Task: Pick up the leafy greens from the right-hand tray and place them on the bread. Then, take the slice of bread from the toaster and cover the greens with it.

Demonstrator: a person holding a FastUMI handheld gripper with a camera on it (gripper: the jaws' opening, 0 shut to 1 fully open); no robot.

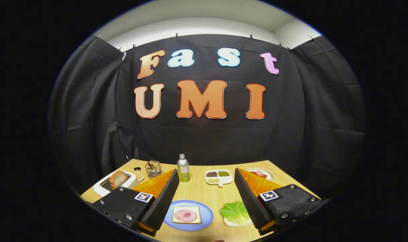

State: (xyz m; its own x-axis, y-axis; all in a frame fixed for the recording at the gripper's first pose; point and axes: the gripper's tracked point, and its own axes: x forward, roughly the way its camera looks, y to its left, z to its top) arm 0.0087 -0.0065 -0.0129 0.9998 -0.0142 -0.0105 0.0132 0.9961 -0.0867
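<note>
Two bread slices (187, 215) (118, 179), one toaster (103, 188), one bottle (183, 168), one blue plate (207, 215), one lettuce leaf (235, 211).

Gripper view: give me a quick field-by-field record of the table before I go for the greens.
gripper: open, fingers spread wide above the table, holding nothing
leafy greens: on a small white tray, beside the right finger
blue plate: between the fingers, carrying a bread slice topped with a pink meat round
toaster: white, beyond the left finger, one bread slice standing in its slot
further back: bottle, divided dish, wire basket, plate of meat
task status: greens not yet picked
</note>
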